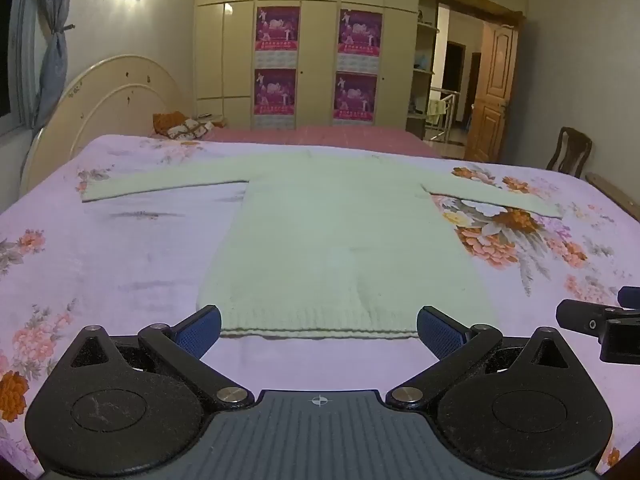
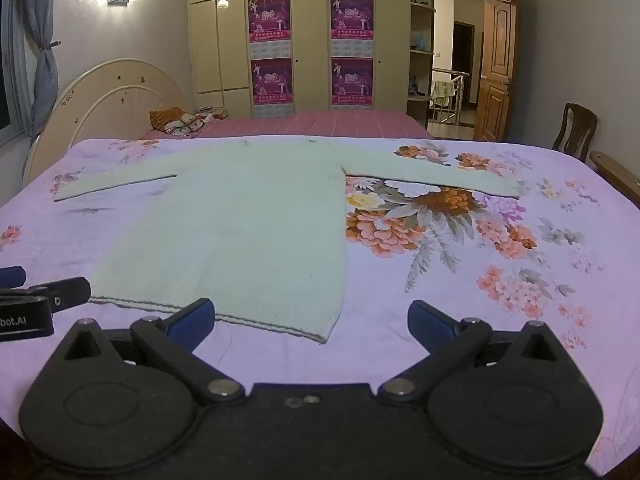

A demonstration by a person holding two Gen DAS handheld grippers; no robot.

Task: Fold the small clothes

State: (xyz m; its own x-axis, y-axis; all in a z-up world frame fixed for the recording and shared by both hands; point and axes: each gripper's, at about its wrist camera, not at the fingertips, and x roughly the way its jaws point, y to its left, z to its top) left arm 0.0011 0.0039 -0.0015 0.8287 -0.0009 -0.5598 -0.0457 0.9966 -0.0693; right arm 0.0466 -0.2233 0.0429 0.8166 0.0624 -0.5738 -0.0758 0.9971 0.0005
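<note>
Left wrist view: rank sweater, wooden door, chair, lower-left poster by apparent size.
As they look in the left wrist view:
1. sweater, by far the largest
2. wooden door
3. lower-left poster
4. chair, partly hidden by the bed

The sweater lies much nearer the camera, so this says nothing about true size.

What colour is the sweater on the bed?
The sweater is pale mint green, lying flat on the flowery lilac bedspread. The left wrist view shows it best.

Bed in a lilac floral sheet (image 1: 120, 248), pale green sweater (image 1: 336, 240) flat upon it, sleeves outspread.
</note>
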